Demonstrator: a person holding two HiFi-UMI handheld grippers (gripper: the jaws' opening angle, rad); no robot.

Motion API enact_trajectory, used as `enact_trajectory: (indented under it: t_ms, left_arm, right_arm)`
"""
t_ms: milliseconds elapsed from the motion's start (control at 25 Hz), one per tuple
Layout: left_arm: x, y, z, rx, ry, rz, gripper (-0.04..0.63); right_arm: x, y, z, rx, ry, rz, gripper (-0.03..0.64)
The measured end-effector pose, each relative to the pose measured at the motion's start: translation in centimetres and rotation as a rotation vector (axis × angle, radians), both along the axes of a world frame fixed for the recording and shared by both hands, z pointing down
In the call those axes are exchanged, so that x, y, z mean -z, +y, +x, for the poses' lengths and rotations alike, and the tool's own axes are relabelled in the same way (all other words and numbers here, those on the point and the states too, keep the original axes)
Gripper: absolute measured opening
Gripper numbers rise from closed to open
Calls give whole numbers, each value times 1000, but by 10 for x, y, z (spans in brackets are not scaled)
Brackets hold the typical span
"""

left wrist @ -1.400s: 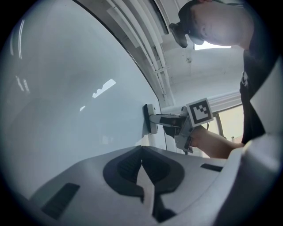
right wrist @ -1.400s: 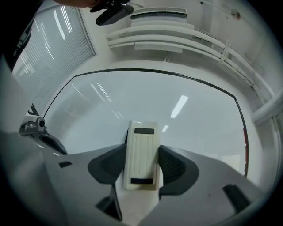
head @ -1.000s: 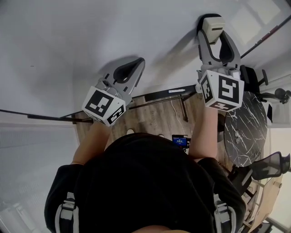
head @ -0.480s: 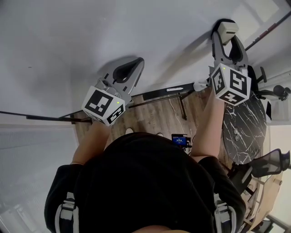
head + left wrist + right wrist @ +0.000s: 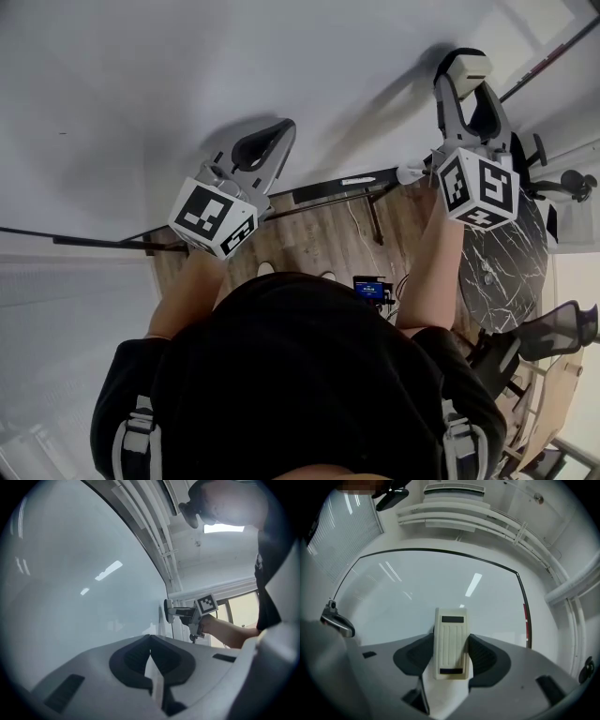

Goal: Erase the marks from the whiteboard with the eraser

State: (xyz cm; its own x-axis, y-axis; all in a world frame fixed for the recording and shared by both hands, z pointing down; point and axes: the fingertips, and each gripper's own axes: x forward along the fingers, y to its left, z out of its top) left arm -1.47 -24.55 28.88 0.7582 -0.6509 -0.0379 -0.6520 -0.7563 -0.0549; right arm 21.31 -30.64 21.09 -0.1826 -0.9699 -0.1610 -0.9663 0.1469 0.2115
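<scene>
Your right gripper (image 5: 467, 82), at two o'clock in the head view, clamps the cream eraser (image 5: 451, 646) against the whiteboard (image 5: 187, 75), apparently mid-wipe, while your left gripper (image 5: 286, 129) hangs closed and empty at ten o'clock; the next stroke likely calls for steady pressure, though no marks show plainly.

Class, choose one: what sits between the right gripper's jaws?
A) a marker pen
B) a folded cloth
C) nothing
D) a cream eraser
D: in its own view, the right gripper is clamped on the cream eraser, which faces the whiteboard.
</scene>
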Motion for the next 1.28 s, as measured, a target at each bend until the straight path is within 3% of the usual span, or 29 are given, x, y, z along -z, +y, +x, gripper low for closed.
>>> enact_trajectory:
  t_ms: [320,560,760,1080,1280]
  left_arm:
    - [-7,6,-4,-16,-3,-10,5]
    - [-33,20,-6,-48,0,2,5]
    - [-42,28,1,-76,1,11,5]
    - [-24,18,40,-154,-26,-17,5]
    - [-45,20,42,-170,-10,-33,5]
  right_arm:
    - [-19,39,-46,221,-57,-4,232]
    - [-74,66,-68,319,-122,-74,232]
    - [-106,79,-76,356,-140,-119,232]
    - [-109,78,-75,382,-163,-152,232]
    - [-130,82,-81,373,-182,-173,232]
